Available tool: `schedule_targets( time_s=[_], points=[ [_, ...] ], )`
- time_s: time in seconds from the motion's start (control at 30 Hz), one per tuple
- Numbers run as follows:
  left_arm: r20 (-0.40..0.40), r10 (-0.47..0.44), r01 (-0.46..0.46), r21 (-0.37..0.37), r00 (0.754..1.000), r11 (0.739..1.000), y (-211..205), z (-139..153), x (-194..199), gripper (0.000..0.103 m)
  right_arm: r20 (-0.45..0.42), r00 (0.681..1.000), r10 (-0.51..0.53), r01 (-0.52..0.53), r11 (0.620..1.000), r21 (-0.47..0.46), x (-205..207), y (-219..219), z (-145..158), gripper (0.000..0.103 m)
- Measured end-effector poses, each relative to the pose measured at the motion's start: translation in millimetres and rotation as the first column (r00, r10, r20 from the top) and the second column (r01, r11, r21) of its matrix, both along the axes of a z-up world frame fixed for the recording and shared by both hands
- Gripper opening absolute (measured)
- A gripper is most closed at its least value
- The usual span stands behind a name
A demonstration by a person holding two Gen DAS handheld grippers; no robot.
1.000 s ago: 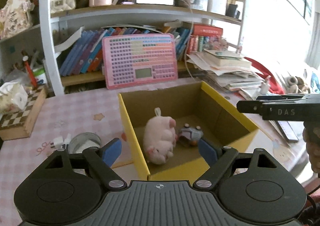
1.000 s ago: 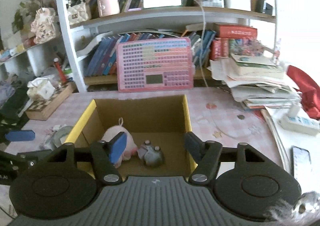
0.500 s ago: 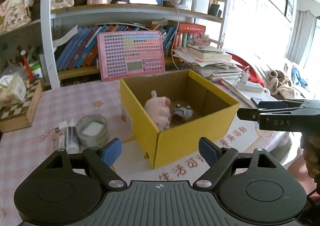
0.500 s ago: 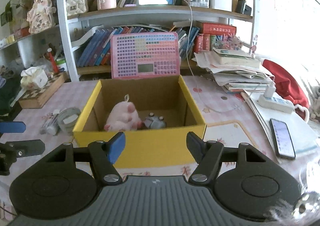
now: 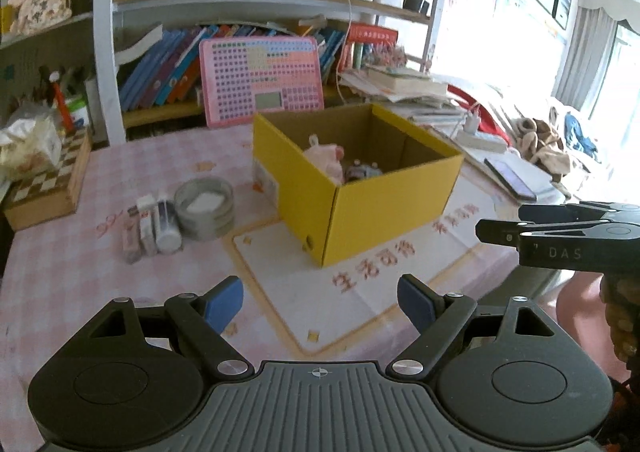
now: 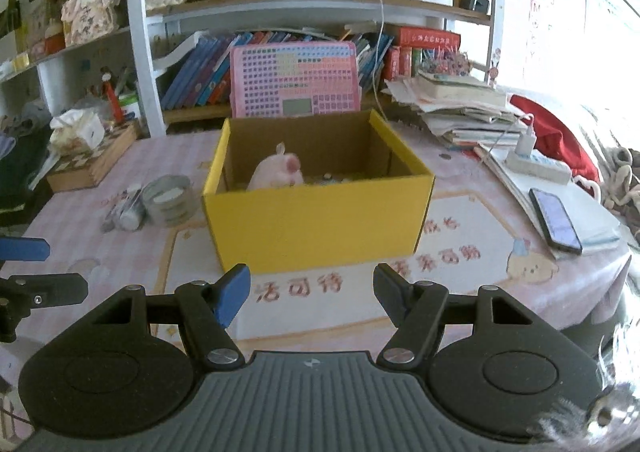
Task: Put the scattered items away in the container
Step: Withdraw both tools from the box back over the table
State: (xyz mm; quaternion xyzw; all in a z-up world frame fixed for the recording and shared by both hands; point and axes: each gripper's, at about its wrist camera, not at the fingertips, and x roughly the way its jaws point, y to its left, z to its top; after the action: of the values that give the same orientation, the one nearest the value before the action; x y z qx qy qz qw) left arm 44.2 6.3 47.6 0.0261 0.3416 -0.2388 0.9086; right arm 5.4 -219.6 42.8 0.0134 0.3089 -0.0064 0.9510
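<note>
I hold both the left hand-held gripper (image 5: 320, 302) and right hand-held gripper (image 6: 311, 294) released and empty over the counter (image 5: 80, 272). The pink plush (image 6: 276, 171) already sits inside the yellow box (image 6: 320, 223), so its walls keep it corralled.

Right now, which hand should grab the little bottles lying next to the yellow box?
Probably left. The left gripper is open and empty, and the bottles lie on its side of the yellow box.
</note>
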Motion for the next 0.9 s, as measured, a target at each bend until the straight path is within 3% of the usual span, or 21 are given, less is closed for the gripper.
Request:
schedule_targets(
  time_s=[0.33,0.57,0.9],
  points=[
    [-0.070,0.035,-0.035,0.013,0.997,0.999,35,-18,-10,0.087,-0.040,0.998,0.054,-0.057,0.997,-0.055,-9,42,-19,0.070],
    [-0.076,0.071,-0.072,-0.011,0.995,0.997,55,-21,-15,0.087,-0.066,0.985,0.158,-0.163,0.983,-0.082,-7,78,-22,0.071],
    [-0.066,0.167,-0.166,0.011,0.984,0.986,87,-25,-18,0.087,-0.100,0.953,0.287,-0.296,0.951,-0.088,10,120,-25,0.071]
  ],
)
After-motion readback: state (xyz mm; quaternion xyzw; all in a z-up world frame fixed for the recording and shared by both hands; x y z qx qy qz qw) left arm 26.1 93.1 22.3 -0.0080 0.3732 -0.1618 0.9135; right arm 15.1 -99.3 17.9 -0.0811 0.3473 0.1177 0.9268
